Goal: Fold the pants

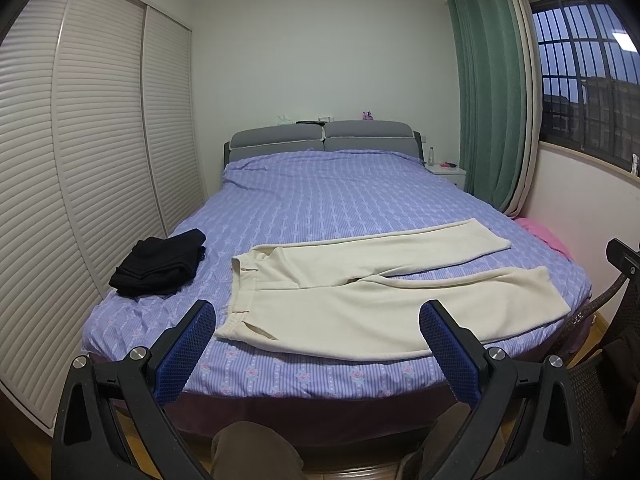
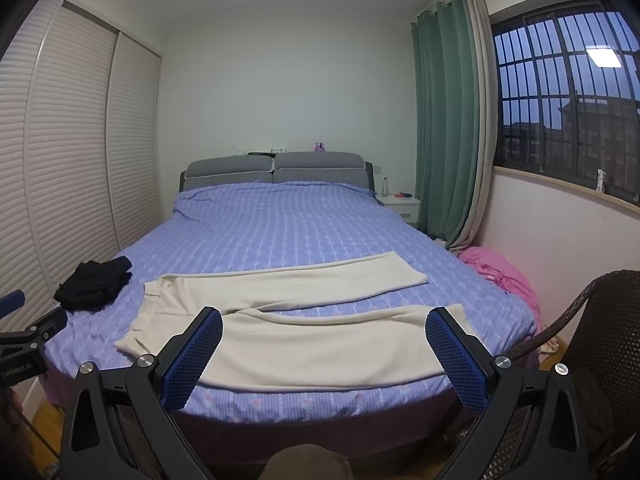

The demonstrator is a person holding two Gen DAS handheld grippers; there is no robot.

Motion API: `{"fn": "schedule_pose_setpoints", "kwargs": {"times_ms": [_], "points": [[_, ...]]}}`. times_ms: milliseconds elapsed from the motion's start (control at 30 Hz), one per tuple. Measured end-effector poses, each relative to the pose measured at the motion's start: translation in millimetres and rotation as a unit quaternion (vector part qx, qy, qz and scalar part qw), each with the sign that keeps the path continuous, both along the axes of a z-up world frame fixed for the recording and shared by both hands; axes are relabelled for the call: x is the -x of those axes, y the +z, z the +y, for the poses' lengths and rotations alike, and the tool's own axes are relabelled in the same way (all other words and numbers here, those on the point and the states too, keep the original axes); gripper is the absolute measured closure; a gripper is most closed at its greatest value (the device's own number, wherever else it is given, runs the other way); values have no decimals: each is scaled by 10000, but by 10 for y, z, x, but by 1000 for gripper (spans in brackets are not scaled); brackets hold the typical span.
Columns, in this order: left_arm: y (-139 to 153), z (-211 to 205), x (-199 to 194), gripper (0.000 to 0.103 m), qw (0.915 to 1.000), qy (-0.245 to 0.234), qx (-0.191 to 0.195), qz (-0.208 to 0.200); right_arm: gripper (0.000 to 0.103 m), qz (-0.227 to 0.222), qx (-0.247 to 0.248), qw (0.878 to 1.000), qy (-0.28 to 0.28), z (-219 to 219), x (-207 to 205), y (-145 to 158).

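Pants (image 1: 360, 296) flat on bed (image 1: 320, 208) | left tongs (image 1: 318, 320) wide, empty | right tongs (image 2: 324, 326) wide, empty

The small objects along the top of the grey padded headboard (image 1: 322, 136) are too small to identify; one looks pinkish. Items on the white bedside table (image 2: 400, 202) are equally unclear. In the right wrist view, the near leg of the cream fabric pants (image 2: 320, 348) is partly hidden behind blue-padded fingers (image 2: 192, 360). The dark woven wicker chair (image 2: 600, 340) is cut off by the right edge.
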State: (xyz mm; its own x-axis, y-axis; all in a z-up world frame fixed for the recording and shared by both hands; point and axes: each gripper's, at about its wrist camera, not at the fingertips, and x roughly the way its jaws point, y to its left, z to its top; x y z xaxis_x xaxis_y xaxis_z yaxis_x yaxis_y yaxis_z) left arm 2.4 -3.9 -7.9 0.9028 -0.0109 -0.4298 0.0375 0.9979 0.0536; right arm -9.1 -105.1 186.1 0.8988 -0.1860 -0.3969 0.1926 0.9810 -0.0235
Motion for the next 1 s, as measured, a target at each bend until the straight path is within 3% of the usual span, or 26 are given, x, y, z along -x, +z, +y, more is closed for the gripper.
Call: {"fn": "schedule_pose_setpoints", "kwargs": {"times_ms": [1000], "points": [[12,-81,-102,0,9999,-54,-99,-30,0,-8,-22,10000,-59,-51,-53,-33]]}}
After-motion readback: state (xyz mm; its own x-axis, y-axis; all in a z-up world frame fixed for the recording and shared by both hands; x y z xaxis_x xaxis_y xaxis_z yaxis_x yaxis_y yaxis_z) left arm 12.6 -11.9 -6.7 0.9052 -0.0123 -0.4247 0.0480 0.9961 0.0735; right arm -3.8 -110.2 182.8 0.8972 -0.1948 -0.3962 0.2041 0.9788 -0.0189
